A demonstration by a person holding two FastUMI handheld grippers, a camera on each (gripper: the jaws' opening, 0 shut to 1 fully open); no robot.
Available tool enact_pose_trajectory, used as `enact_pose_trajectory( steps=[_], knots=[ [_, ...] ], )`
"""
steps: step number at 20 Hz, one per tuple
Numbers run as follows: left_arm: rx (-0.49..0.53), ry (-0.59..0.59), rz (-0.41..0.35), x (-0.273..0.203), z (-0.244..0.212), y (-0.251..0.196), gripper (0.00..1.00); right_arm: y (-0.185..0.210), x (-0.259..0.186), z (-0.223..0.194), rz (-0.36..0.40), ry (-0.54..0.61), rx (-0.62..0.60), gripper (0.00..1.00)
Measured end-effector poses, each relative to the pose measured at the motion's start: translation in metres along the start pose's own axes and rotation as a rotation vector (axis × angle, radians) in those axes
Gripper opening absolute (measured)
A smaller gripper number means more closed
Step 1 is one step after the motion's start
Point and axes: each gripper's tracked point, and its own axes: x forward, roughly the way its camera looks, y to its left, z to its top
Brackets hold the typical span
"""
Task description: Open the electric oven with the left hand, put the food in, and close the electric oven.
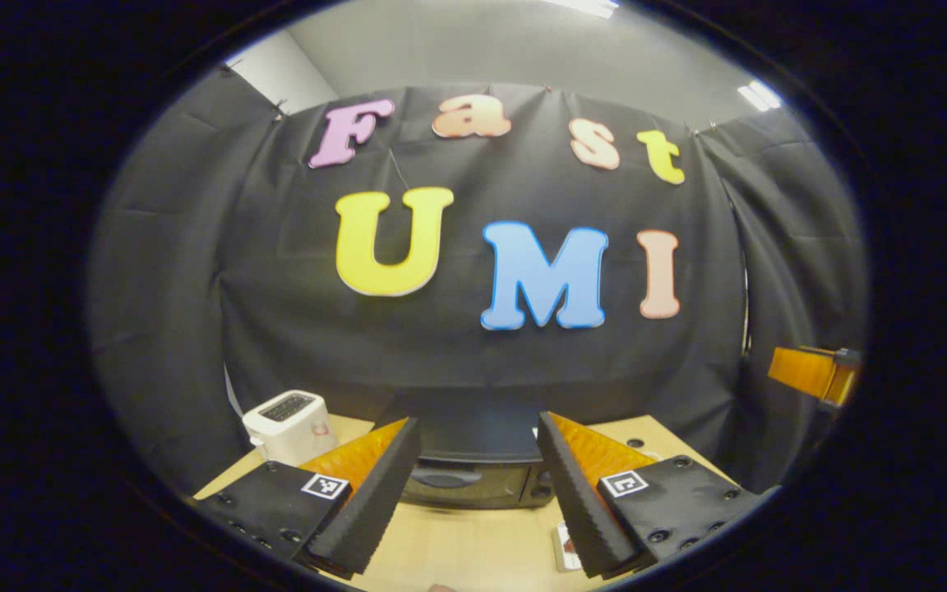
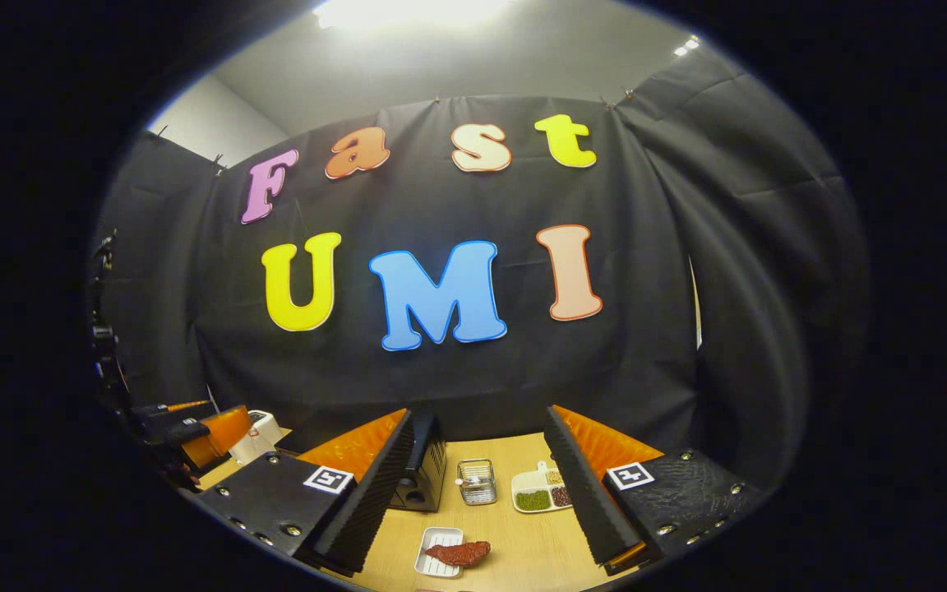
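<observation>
Pale wooden table (image 2: 515, 534), boxy black oven (image 1: 473, 481)

Setting: staged recording booth, not a real kitchen | Evidence: black cloth walls (image 2: 687, 345) pinned around a light wooden table (image 2: 523, 551) | Props: electric oven (image 1: 473, 481), white toaster (image 1: 288, 423), divided food tray (image 2: 541, 491) | Above: plain ceiling lights (image 1: 759, 95)

White toaster (image 1: 290, 424) sitting at the far left of the wooden table (image 1: 473, 543), close to the black cloth. Over to the right: small wire basket (image 2: 478, 481), right beside a white divided plate (image 2: 541, 491) with green and brownish stuff in it.
</observation>
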Motion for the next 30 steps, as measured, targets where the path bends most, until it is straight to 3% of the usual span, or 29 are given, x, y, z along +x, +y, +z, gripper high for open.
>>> enact_pose_trajectory(
  steps=[6,11,18,21,25,27,30],
  knots=[
    [0.0,0.162,-0.014,0.071,-0.072,0.021,0.95,-0.009,0.002,-0.003,-0.066,0.011,-0.021,0.96],
    [0.043,0.212,-0.023,0.122,-0.096,0.032,0.96,-0.018,-0.009,-0.002,-0.131,0.004,-0.045,0.96],
    [0.06,0.298,-0.041,0.18,-0.14,0.043,0.96,-0.015,-0.012,-0.011,-0.156,0.028,-0.069,0.96],
    [0.065,0.346,-0.019,0.191,-0.158,0.053,0.96,-0.008,-0.011,-0.009,-0.155,0.028,-0.093,0.96],
    [0.105,0.318,-0.025,0.189,-0.156,0.054,0.95,-0.002,-0.008,-0.01,-0.152,0.037,-0.106,0.96],
    [0.074,0.319,-0.021,0.189,-0.159,0.054,0.92,0.003,-0.007,-0.015,-0.141,0.05,-0.099,0.96],
    [0.058,0.328,-0.021,0.184,-0.161,0.057,1.0,0.013,-0.008,-0.013,-0.127,0.049,-0.1,0.96]
  ],
)
